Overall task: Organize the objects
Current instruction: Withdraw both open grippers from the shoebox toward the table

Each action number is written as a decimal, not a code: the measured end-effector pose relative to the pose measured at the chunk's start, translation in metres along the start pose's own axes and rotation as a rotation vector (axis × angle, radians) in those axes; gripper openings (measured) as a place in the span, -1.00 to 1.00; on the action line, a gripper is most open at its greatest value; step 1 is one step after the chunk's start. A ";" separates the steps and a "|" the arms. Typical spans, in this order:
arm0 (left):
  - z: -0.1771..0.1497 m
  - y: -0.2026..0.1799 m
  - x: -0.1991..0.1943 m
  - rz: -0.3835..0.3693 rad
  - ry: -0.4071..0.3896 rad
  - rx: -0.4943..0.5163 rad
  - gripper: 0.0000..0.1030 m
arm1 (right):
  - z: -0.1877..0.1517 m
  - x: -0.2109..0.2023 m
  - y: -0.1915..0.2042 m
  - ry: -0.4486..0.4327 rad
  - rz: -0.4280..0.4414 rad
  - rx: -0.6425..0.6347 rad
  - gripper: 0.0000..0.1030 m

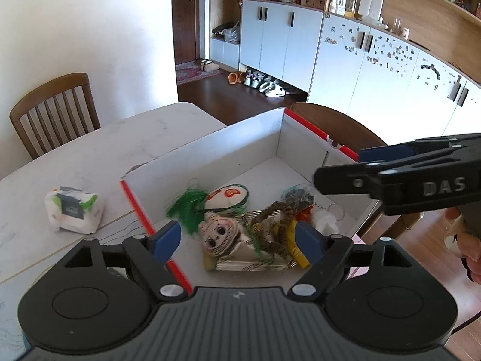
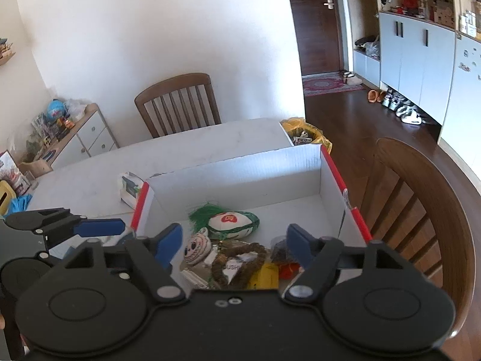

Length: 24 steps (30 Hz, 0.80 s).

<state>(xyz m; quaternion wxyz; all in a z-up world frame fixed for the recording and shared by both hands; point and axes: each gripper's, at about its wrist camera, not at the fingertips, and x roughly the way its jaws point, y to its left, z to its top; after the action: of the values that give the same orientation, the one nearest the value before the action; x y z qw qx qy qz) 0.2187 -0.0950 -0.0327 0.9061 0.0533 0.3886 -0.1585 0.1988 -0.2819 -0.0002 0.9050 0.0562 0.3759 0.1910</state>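
Bench under both tongs carries the white box. Left tongs and right tongs hang apart, empty, above its near end. Below them the trinkets lie heaped inside, apparently gathered for tidiness; a tissue pack sits outside, left.

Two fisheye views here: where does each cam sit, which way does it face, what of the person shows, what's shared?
Left wrist: on the left hand-held gripper, angled down into the white box; right hand-held gripper and the person's hand at right.
Right wrist: on the right hand-held gripper, angled down into the same box; left hand-held gripper at left.
Shared: box, striped doll, tissue pack, slatted chair.
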 end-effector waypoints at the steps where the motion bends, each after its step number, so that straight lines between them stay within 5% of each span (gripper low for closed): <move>1: -0.002 0.003 -0.002 -0.001 -0.001 -0.001 0.62 | -0.002 -0.003 0.001 -0.008 -0.008 0.008 0.65; 11: -0.016 0.046 -0.026 -0.015 -0.024 -0.002 0.64 | -0.020 -0.016 0.036 -0.053 -0.047 0.061 0.89; 18: -0.022 0.078 -0.041 -0.019 -0.038 -0.010 0.96 | -0.034 -0.022 0.069 -0.077 -0.086 0.082 0.90; 24: -0.027 0.112 -0.050 -0.003 -0.051 -0.004 0.96 | -0.047 -0.015 0.104 -0.076 -0.108 0.069 0.90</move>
<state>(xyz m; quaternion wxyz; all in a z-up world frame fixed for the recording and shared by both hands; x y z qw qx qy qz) 0.2045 0.0289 -0.0189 0.9156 0.0467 0.3657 -0.1603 0.1246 -0.1945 0.0022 0.9252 0.0740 0.3500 0.1266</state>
